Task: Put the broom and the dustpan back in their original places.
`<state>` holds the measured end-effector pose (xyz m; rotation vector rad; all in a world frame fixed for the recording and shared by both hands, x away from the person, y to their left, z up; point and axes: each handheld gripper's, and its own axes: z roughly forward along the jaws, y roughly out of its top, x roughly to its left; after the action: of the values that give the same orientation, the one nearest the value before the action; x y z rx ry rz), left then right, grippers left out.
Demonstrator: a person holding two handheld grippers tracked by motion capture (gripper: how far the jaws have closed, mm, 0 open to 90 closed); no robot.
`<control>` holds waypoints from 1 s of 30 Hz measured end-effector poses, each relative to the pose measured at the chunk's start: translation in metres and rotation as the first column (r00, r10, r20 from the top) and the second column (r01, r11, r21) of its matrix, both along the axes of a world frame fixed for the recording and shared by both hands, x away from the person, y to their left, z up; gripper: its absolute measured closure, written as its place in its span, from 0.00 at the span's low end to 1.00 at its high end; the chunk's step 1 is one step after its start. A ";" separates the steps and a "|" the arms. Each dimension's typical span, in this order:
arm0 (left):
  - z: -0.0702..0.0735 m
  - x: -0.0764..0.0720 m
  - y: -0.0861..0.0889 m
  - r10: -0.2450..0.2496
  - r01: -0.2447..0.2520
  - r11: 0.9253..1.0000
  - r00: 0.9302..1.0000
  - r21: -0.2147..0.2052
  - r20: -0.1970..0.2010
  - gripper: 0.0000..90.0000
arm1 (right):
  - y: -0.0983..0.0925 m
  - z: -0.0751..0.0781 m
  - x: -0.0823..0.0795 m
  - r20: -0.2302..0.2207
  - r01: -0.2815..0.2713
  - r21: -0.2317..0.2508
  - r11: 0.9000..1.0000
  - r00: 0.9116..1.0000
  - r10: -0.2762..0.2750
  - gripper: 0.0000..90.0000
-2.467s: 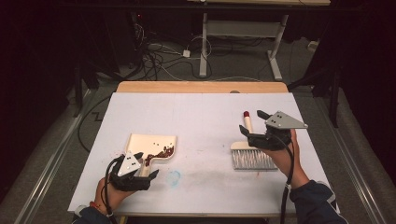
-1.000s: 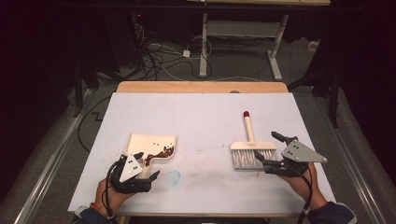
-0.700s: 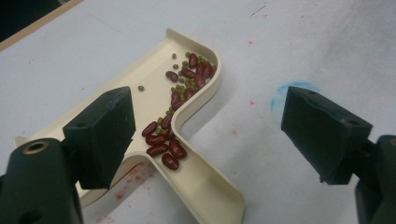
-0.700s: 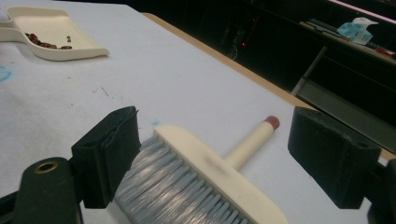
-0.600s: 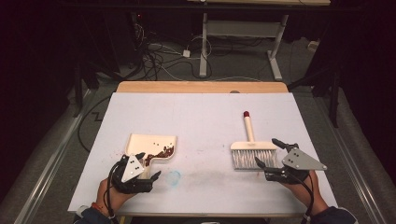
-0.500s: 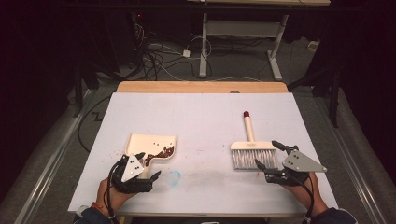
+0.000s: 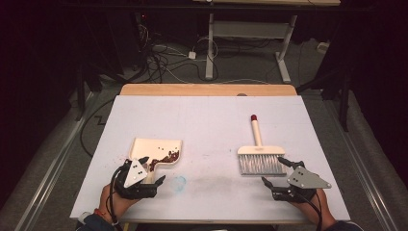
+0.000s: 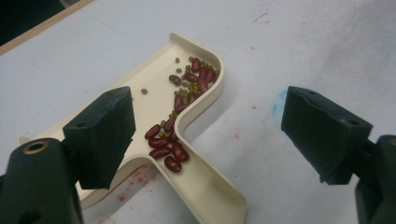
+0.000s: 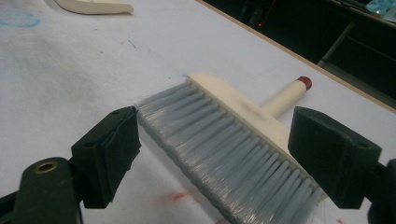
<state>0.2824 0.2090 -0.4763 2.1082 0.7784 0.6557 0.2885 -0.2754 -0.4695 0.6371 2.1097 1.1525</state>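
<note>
**Brush and dustpan set down, both grippers empty**

Brush (image 7: 260, 156) lies flat on bench (image 7: 207, 115), bristles toward the person, long axis running away to the red tip. Right gripper (image 7: 280, 177) just behind bristles, jaws wide apart, holding nothing. Left gripper (image 7: 153, 174) likewise spread, at the handle of the dustpan (image 7: 156, 150) with the beans (image 8: 180, 119). Right is nearer the brush

high view overhead looking forward; tool cameras close, sharing its table (image 7: 211, 120)
</note>
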 end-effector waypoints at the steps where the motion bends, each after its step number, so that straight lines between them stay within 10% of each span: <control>1: 0.000 -0.001 0.000 0.000 0.000 1.000 1.000 -0.003 -0.011 0.19 | 0.000 0.000 0.001 -0.001 0.001 0.005 1.000 1.000 -0.001 0.19; 30: -0.001 -0.009 0.001 -0.001 0.001 1.000 1.000 0.021 -0.009 0.19 | 0.007 0.011 -0.003 0.031 -0.027 0.035 0.999 0.999 0.026 0.19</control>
<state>0.2734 0.2103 -0.4775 2.1318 0.7784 0.6566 0.2858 -0.2682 -0.4590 0.6051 2.0817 1.2090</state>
